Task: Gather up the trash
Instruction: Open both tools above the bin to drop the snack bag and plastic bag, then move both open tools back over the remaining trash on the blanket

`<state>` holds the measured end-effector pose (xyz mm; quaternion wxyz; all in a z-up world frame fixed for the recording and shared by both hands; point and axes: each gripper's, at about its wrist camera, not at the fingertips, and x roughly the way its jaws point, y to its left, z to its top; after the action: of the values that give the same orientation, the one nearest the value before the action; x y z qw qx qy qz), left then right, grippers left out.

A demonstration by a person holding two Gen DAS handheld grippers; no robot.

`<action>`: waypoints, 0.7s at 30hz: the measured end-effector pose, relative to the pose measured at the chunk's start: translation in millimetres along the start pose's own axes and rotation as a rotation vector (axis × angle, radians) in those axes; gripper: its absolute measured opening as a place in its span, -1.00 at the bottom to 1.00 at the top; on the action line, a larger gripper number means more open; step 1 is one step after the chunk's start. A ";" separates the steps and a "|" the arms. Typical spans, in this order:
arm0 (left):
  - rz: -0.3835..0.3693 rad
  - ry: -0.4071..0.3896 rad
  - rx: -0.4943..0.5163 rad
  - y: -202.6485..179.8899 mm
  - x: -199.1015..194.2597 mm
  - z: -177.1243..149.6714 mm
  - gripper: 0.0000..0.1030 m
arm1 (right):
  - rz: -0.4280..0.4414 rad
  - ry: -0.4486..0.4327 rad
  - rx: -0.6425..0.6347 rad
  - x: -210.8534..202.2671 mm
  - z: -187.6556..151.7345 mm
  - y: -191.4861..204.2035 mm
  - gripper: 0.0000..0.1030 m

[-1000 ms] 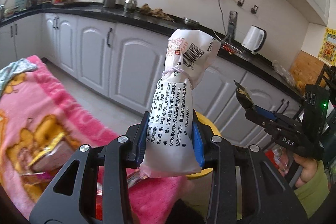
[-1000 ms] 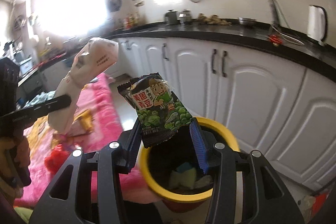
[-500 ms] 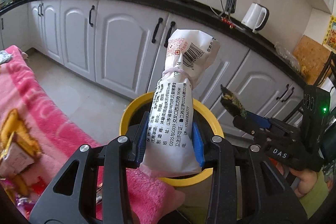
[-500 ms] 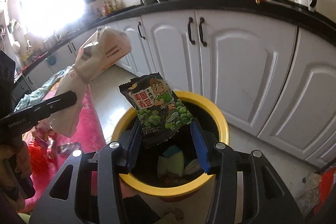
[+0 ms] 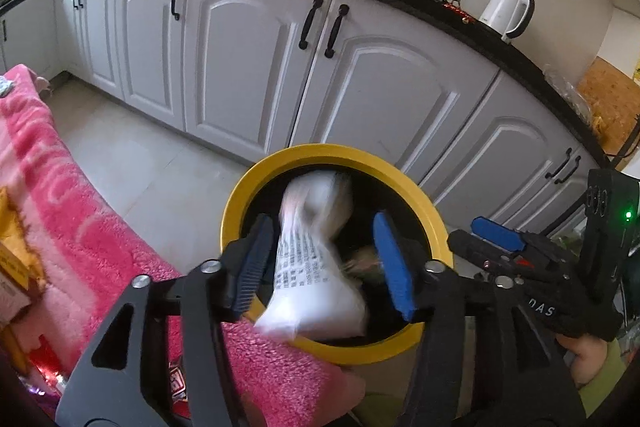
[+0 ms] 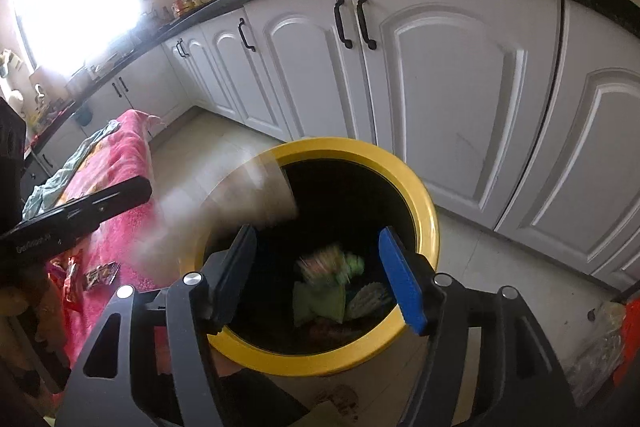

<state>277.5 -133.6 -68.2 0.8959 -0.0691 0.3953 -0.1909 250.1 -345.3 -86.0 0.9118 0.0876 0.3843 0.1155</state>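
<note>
Trash is dropping right now: the white printed wrapper (image 5: 316, 259) is a blur between the spread fingers of your left hand-held gripper (image 5: 320, 263), tipping into the yellow-rimmed bin (image 5: 332, 153) directly beneath. Your right hand-held gripper (image 6: 320, 271) is also released and grips nothing; below it a smeared green packet (image 6: 332, 267) looks to be falling or just landed, though the blur makes that hard to call. Inside the bin you can see greenish wrappers and other scraps. So two pieces are as good as binned. Left of your grippers, the pink blanket (image 6: 120, 155) carries more small wrappers (image 6: 100, 275), which you have yet to gather.
</note>
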 end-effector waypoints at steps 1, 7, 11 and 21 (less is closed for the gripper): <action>0.001 -0.001 -0.005 1.3 -0.8 -0.3 -0.03 | -0.001 -0.001 0.003 -0.8 0.0 -0.2 0.22; 0.013 -0.028 -0.020 7.9 -16.6 -0.3 0.28 | 0.003 -0.022 0.012 -8.5 6.0 0.4 0.32; 0.028 -0.057 -0.038 12.8 -32.8 1.7 0.56 | 0.006 -0.047 0.008 -17.9 9.8 4.2 0.39; 0.049 -0.143 -0.067 24.9 -84.8 5.4 0.79 | 0.039 -0.120 -0.015 -49.3 23.0 24.2 0.54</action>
<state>236.5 -77.2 -13.6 0.9234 -0.1028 0.3381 -0.1503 229.8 -337.4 -30.6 0.9314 0.0947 0.3264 0.1306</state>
